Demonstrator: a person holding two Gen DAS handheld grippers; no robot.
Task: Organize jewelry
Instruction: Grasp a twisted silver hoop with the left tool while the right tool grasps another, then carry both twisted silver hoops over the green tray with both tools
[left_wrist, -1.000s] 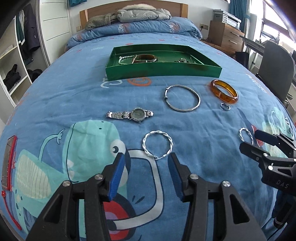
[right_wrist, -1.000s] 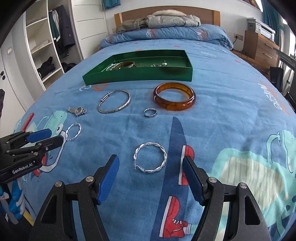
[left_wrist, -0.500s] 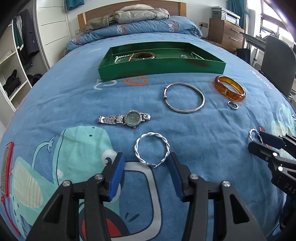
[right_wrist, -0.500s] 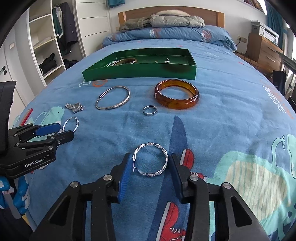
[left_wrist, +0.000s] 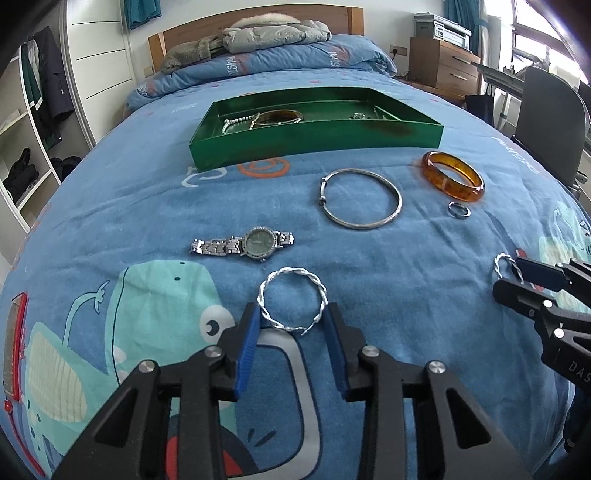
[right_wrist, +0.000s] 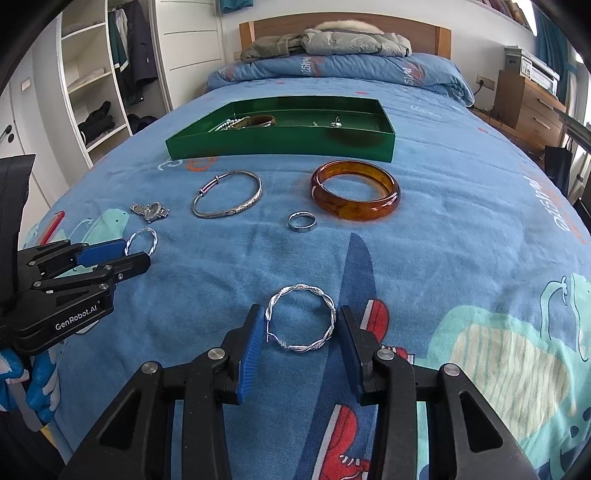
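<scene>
Left wrist view: left gripper (left_wrist: 291, 319) low centre, jaws just closing, both pads touching a twisted silver wire hoop (left_wrist: 292, 303); green rectangular tray (left_wrist: 314, 138) upper centre.

Right wrist view: right gripper (right_wrist: 301, 325) low centre, clamped on a second twisted silver hoop (right_wrist: 302, 322); amber resin bangle (right_wrist: 355, 189) above.

Daylit bedroom: wooden headboard (right_wrist: 343, 26), open white wardrobe (right_wrist: 92, 81), wooden dresser (left_wrist: 443, 68).

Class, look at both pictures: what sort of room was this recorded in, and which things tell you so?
Most likely a bedroom: a bed with a wooden headboard, an open wardrobe with hanging clothes, and a wooden chest of drawers.
</scene>
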